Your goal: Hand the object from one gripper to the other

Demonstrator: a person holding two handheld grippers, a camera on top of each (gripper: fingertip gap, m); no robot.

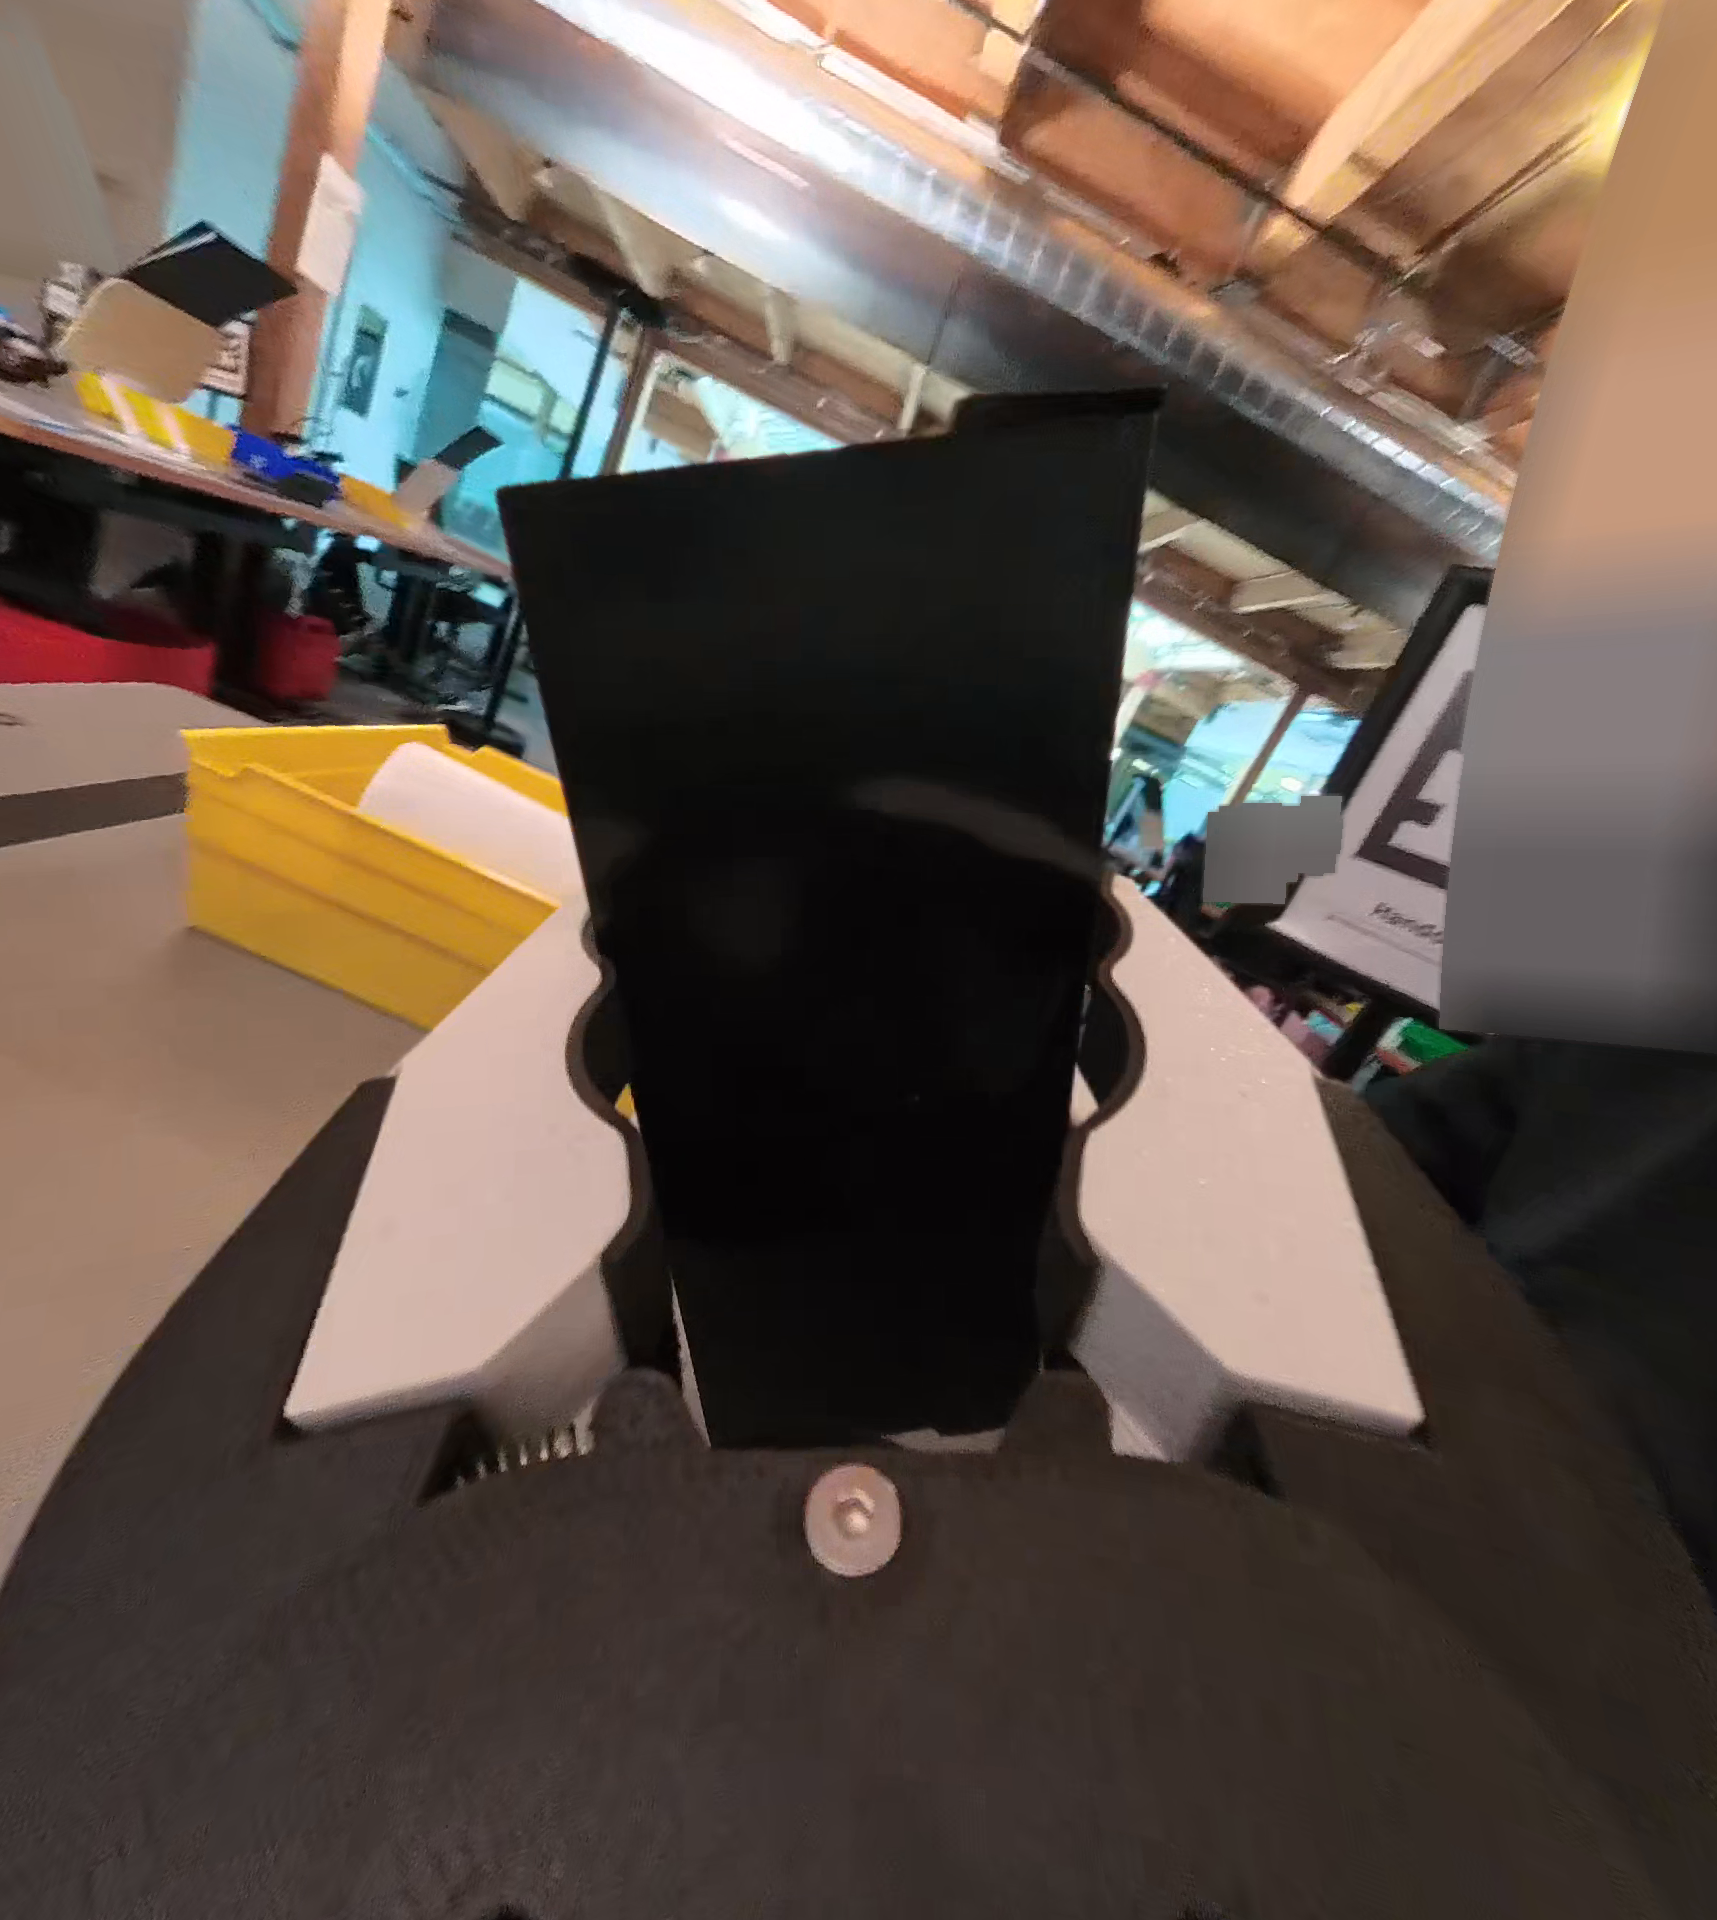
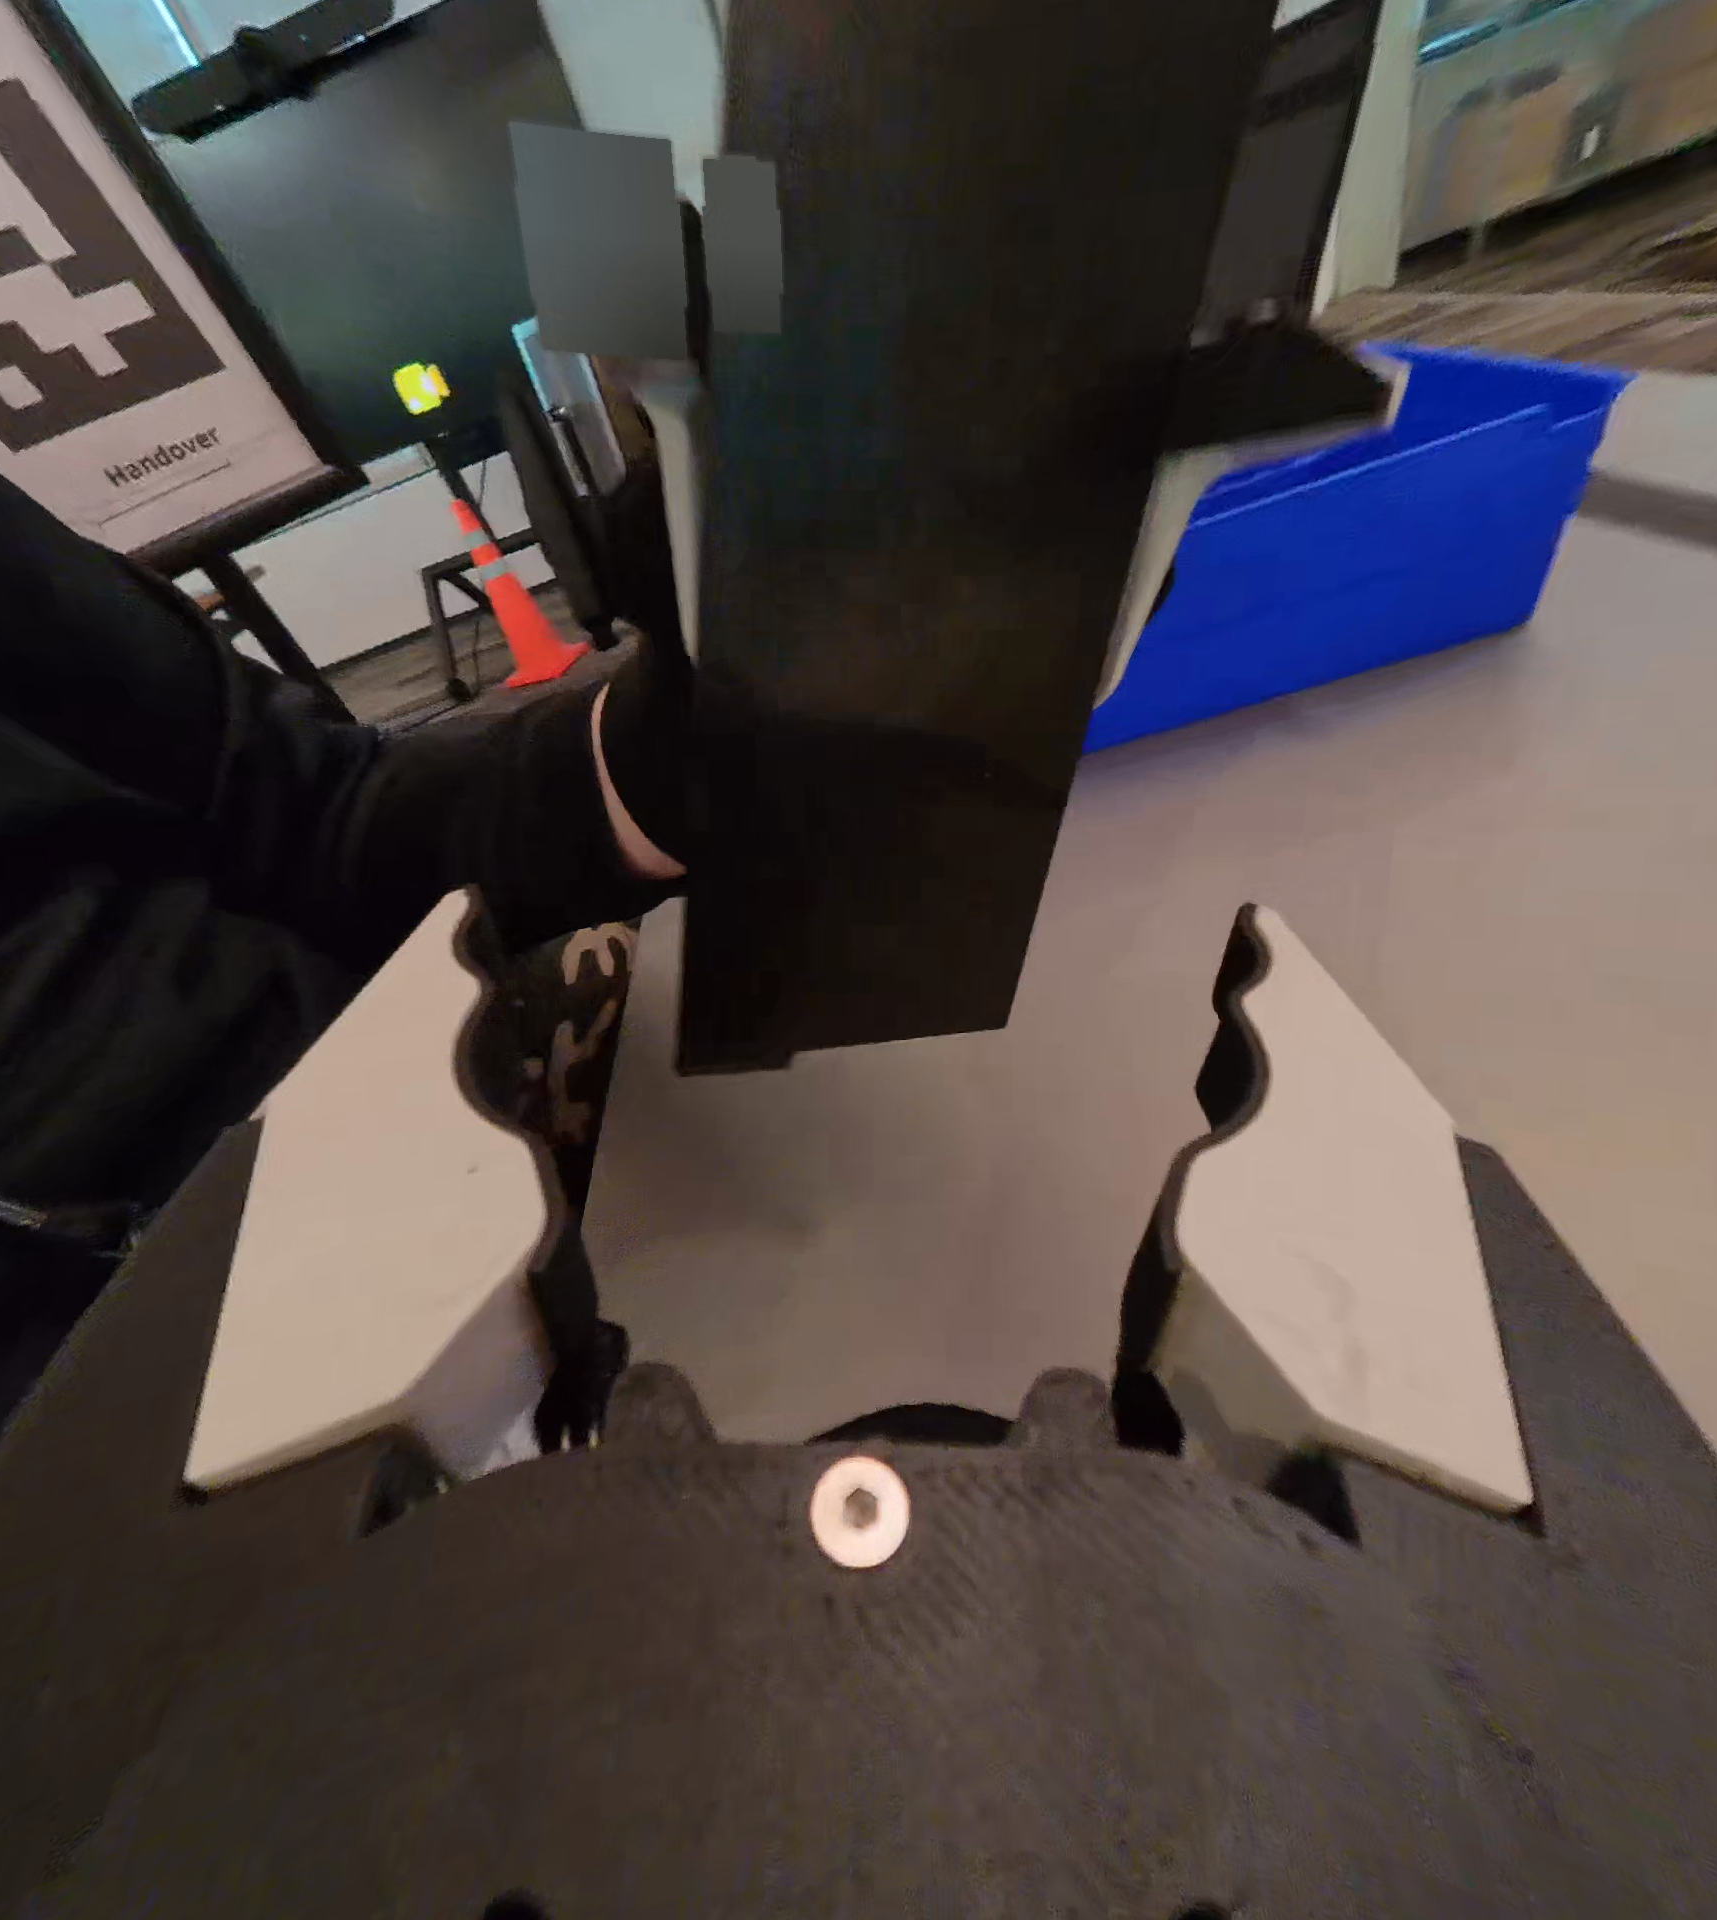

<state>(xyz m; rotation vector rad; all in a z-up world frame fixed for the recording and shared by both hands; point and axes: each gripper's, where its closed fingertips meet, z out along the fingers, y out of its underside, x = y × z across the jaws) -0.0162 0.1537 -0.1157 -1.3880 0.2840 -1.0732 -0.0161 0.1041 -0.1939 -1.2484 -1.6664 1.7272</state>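
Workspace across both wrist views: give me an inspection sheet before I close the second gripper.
Surface: grey tabletop, bare near the grippers.
Job's things: flat black rectangular panel, clamped by the left gripper, its free end hanging ahead of the right gripper.
Clutter: yellow plastic bin holding a white roll; blue plastic bin.
Grippers: left shut on panel; right open, not touching it.
Cables: nothing seen.
Surroundings: orange traffic cone, marker board.

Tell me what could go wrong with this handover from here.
1. The right gripper is open and the black box hangs just ahead of its fingers, not between them; closing now would probably miss.
2. If the left gripper, shut on the box, lets go early, the box would likely drop onto the grey table.
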